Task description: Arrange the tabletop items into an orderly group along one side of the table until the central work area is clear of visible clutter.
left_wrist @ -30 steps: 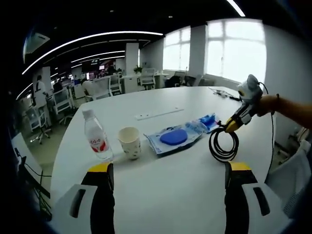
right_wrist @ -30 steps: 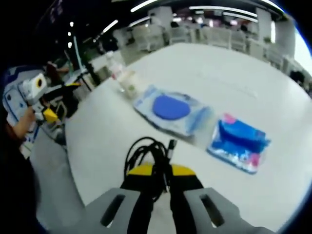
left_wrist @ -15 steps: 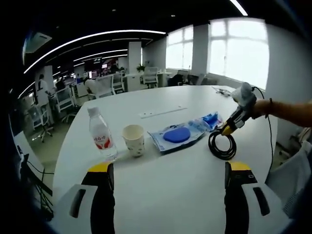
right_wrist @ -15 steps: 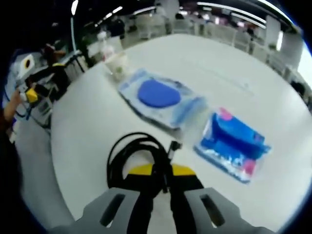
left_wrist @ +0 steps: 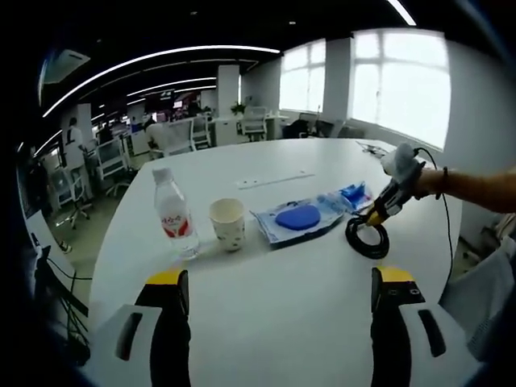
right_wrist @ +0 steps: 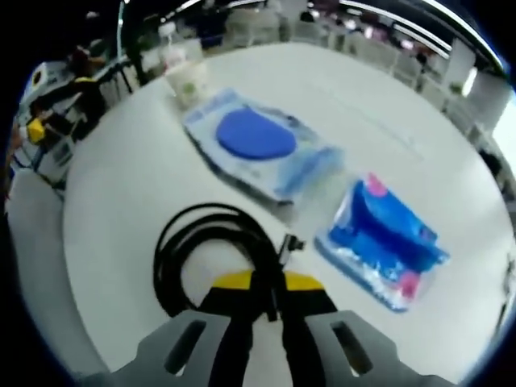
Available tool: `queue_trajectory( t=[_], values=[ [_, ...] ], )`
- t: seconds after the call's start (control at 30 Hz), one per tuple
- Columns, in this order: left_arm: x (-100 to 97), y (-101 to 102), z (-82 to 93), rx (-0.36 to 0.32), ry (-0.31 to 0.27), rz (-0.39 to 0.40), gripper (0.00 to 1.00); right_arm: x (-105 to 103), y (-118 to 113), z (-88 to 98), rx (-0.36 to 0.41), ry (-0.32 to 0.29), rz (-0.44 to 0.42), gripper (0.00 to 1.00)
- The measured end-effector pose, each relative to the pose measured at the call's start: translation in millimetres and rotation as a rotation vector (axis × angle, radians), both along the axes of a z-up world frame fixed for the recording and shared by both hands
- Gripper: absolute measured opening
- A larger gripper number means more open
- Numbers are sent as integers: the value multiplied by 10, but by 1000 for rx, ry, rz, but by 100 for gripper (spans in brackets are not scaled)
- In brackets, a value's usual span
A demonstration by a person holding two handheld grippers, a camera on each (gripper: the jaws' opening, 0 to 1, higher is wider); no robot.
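Observation:
My right gripper (right_wrist: 266, 284) is shut on a coiled black cable (right_wrist: 200, 256) that rests on the white table (right_wrist: 121, 177). In the left gripper view the same cable (left_wrist: 367, 239) lies at the right under the right gripper (left_wrist: 377, 214). Beyond the cable lie a wet-wipes pack with a blue lid (right_wrist: 254, 149) and a blue tissue packet (right_wrist: 383, 238). A paper cup (left_wrist: 228, 225) and a water bottle (left_wrist: 175, 215) stand left of the wipes pack (left_wrist: 301, 219). My left gripper (left_wrist: 274, 290) is open over bare table, well short of the cup.
A flat white strip (left_wrist: 270, 179) lies farther back on the table. Small dark items (left_wrist: 372, 147) sit at the far right edge. Office chairs and desks (left_wrist: 173, 137) fill the room behind. A person (left_wrist: 74, 141) stands at the far left.
The right gripper has carried the cable lower and closer to the wipes and tissue packs; the coil now rests on the table. The left view has shifted slightly.

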State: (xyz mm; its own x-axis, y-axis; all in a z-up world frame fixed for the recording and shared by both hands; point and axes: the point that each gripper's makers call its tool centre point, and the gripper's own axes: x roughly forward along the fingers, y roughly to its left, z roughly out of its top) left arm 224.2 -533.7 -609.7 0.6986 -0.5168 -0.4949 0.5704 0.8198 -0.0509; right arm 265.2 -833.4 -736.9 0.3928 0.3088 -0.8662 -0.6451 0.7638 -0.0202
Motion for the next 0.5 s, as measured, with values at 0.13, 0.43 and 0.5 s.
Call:
queue_trajectory(
  t=[0.13, 0.43, 0.5],
  values=[
    [1, 23, 2, 0, -1, 8, 93, 36, -17, -22, -30, -10, 25, 7],
    [-7, 60, 7, -2, 1, 23, 93, 58, -82, -65, -110, -22, 74, 8],
    [-7, 68, 6, -3, 2, 25, 93, 58, -85, -67, -111, -24, 79, 8]
  ],
)
